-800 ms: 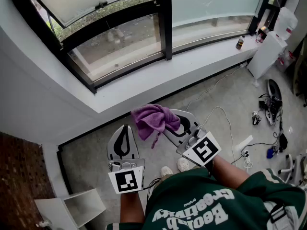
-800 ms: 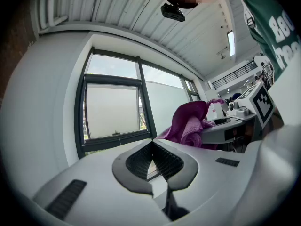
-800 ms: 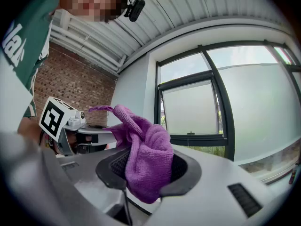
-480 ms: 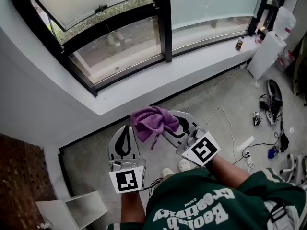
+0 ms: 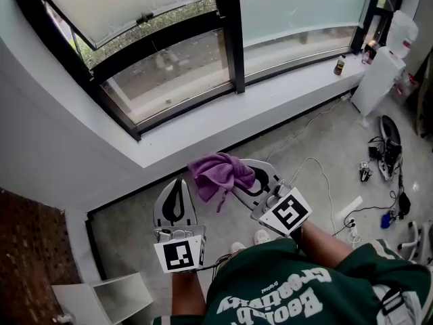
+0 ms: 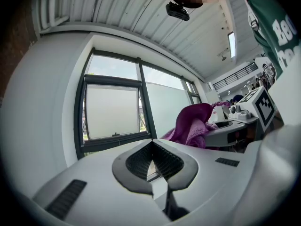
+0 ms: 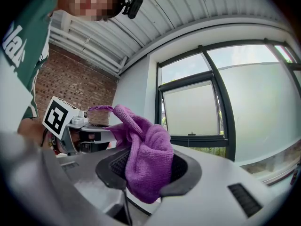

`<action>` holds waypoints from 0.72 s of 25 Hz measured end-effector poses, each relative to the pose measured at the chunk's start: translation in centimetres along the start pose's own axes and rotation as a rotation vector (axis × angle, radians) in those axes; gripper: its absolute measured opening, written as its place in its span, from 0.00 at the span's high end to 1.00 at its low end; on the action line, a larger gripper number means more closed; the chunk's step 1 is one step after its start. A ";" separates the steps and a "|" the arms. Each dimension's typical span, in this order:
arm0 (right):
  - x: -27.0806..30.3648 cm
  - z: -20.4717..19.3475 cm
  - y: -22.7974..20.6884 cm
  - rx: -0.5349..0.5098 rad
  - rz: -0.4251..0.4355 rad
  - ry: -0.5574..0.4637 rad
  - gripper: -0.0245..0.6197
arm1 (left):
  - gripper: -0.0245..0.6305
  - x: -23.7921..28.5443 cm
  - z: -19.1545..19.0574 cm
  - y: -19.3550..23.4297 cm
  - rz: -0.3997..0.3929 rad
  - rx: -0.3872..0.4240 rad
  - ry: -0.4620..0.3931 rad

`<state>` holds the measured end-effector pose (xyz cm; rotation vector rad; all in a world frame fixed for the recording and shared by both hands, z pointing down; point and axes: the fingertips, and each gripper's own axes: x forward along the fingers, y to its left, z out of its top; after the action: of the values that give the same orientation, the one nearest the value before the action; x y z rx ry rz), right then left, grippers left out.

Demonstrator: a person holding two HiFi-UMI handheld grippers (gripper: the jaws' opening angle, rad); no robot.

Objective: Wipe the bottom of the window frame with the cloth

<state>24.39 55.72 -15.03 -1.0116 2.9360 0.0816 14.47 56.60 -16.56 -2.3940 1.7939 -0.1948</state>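
A purple cloth (image 5: pixel 220 172) is bunched between the jaws of my right gripper (image 5: pixel 245 176), which is shut on it; in the right gripper view the cloth (image 7: pixel 148 154) fills the jaws. My left gripper (image 5: pixel 175 196) is beside it to the left, shut and empty, its pads (image 6: pixel 151 160) meeting. The cloth (image 6: pixel 193 125) shows at the right of the left gripper view. Both grippers hover over the floor, below the white sill (image 5: pixel 223 110). The black bottom window frame (image 5: pixel 177 103) runs above the sill, well away from the cloth.
A black vertical mullion (image 5: pixel 230 32) splits the window; the upper left pane (image 5: pixel 122 2) is tilted open. A small bottle (image 5: pixel 339 65) stands on the sill at right. A white unit (image 5: pixel 379 80), cables and gear (image 5: pixel 385 147) lie on the floor right. White shelf (image 5: pixel 108 293) bottom left.
The grippers and the cloth keep their pose. The view has shifted slightly, so the window and sill sit a little lower in the frame.
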 end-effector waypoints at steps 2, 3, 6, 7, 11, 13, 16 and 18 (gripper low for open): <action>-0.4 -0.1 -0.4 0.008 0.001 -0.002 0.73 | 0.95 0.1 0.0 -0.2 0.010 -0.001 0.002; -0.5 -0.2 -0.6 0.012 0.001 -0.003 0.73 | 0.95 0.1 -0.1 -0.3 0.014 -0.002 0.003; -0.9 -0.3 -1.7 0.031 -0.002 -0.004 0.73 | 0.95 0.4 0.1 -0.5 0.029 -0.001 0.007; -1.0 -0.4 -2.0 0.036 0.000 -0.003 0.73 | 0.95 0.6 0.2 -0.7 0.035 0.000 0.010; -1.8 -1.0 -3.2 0.035 0.027 -0.010 0.73 | 0.95 1.1 0.4 -1.4 0.076 0.013 0.005; -2.1 -1.5 -3.7 0.045 0.035 -0.013 0.73 | 0.95 1.2 0.7 -1.7 0.104 0.022 -0.009; -2.4 -2.3 -4.6 0.066 0.043 -0.003 0.73 | 0.95 1.8 0.9 -2.1 0.127 0.021 -0.011; -2.4 -2.7 -5.1 0.081 0.044 0.002 0.73 | 0.95 2.3 0.8 -2.2 0.131 0.020 -0.003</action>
<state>29.39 52.99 -12.39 -0.9367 2.9374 -0.0371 17.32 55.01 -16.85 -2.2520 1.9297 -0.1925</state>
